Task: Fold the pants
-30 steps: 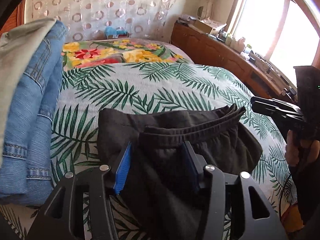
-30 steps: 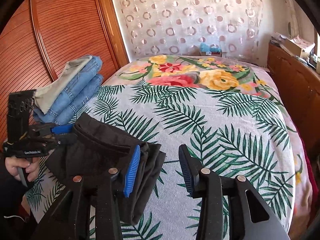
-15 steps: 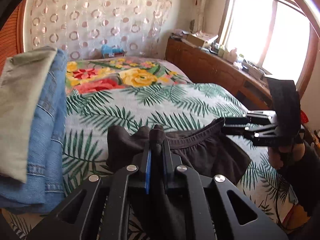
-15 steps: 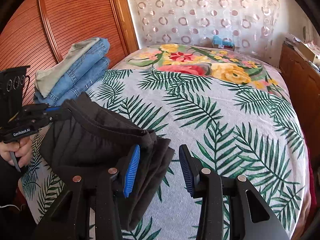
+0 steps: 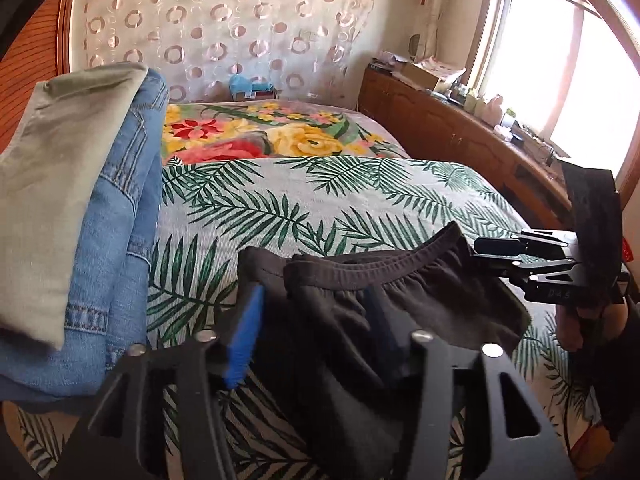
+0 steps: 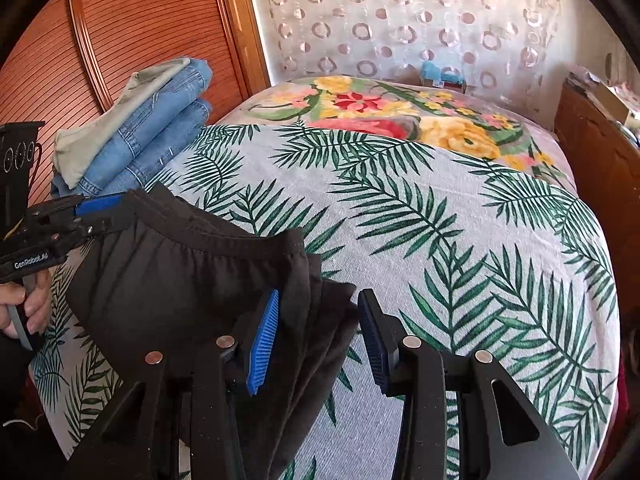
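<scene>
Black pants (image 6: 180,280) lie bunched on palm-print bedspread (image 6: 460,240). Soft, light, limp; best taken at elastic waistband (image 5: 380,268). Left gripper (image 5: 316,332) wide, straddling cloth. Right gripper (image 6: 320,336) wide, over pants' edge.

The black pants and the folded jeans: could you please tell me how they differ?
The black pants are dark with a gathered elastic waistband; the jeans are light blue denim. The black pants lie loose and rumpled; the jeans sit neatly folded, stacked under a grey-green garment. Both rest on the palm-leaf bedspread.
</scene>
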The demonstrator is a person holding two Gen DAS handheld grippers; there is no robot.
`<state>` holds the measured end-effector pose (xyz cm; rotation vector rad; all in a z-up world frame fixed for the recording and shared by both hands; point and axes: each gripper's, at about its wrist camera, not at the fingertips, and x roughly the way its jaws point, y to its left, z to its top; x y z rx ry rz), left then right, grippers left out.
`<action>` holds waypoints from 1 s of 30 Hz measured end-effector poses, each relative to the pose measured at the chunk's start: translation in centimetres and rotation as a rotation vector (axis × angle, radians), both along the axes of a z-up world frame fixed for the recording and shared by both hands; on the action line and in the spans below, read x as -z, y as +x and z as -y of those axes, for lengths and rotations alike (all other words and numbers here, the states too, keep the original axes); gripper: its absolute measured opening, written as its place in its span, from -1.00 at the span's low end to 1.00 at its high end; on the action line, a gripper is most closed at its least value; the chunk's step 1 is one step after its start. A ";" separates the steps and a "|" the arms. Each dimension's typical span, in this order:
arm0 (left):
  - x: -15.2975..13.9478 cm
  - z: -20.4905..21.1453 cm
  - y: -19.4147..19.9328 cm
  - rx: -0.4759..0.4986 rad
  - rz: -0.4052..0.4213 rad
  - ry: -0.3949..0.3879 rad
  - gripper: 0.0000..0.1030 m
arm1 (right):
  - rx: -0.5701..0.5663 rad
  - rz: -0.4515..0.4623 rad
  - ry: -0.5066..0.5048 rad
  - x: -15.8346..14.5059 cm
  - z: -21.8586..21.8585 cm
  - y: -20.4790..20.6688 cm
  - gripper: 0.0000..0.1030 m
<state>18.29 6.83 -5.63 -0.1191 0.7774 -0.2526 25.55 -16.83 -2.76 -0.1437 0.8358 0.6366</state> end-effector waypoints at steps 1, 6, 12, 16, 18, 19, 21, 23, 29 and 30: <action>0.0 0.0 -0.3 0.000 0.000 -0.004 0.42 | 0.003 0.000 0.001 -0.1 0.0 -0.2 -0.18; -0.2 0.3 -2.1 0.004 0.010 0.005 0.49 | 0.026 0.004 0.004 -0.5 1.0 -1.9 -0.18; 0.4 0.6 -3.4 -0.002 -0.010 0.039 0.49 | 0.045 -0.014 0.028 -0.7 2.3 -4.5 -0.18; 1.0 1.0 -4.1 0.002 -0.026 0.053 0.49 | 0.050 -0.022 0.029 -0.6 2.7 -6.0 -0.18; 1.1 1.1 -4.4 0.002 -0.031 0.063 0.49 | 0.048 -0.031 0.034 -0.5 2.7 -6.6 -0.18; 1.2 1.2 -4.5 0.001 -0.033 0.067 0.49 | 0.048 -0.032 0.034 -0.4 2.7 -6.8 -0.18; 1.4 1.3 -4.9 0.001 -0.036 0.071 0.49 | 0.052 -0.033 0.033 -0.3 2.6 -7.2 -0.18; 1.5 1.4 -5.3 0.001 -0.039 0.072 0.49 | 0.052 -0.036 0.036 -0.3 2.7 -7.6 -0.18; 1.9 1.0 -6.4 -0.006 -0.046 0.067 0.49 | 0.050 -0.038 0.035 -0.3 2.4 -8.2 -0.18; 2.0 0.9 -6.6 -0.006 -0.049 0.066 0.49 | 0.050 -0.039 0.034 -0.2 2.3 -8.4 -0.18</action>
